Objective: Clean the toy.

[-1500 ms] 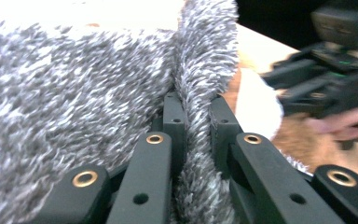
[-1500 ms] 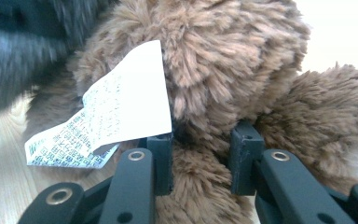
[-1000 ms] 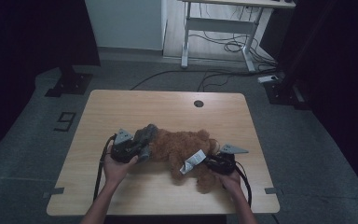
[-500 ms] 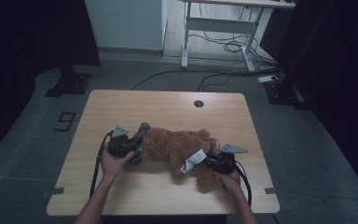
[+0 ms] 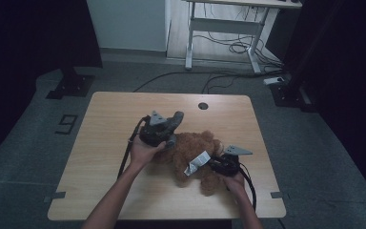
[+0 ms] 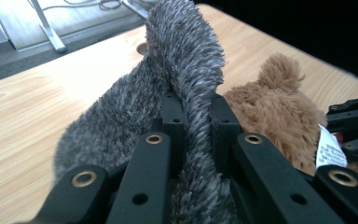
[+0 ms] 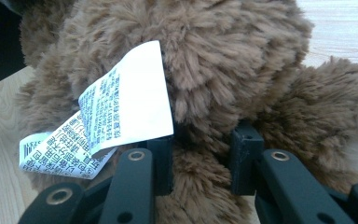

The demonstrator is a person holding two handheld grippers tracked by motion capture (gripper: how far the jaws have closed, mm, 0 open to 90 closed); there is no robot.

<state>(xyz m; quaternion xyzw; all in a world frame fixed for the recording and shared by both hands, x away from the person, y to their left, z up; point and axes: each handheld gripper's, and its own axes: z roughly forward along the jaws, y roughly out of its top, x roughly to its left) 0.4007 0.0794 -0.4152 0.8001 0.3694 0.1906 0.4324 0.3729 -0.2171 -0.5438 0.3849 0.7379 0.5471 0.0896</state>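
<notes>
A lab-like recording room: dark curtains around the light wooden table [image 5: 109,143], loose black cables [image 5: 228,47] behind it

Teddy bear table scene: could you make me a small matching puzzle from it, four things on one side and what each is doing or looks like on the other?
Things:
1. grey furry piece
2. brown teddy bear
3. white label
4. round hole

States:
A. printed, hanging off the brown fur
B. clamped in the left gripper
C. set in the tabletop at the far edge
D. lying on the table, gripped by the right gripper

Pairs: 1-B, 2-D, 3-A, 4-C
</notes>
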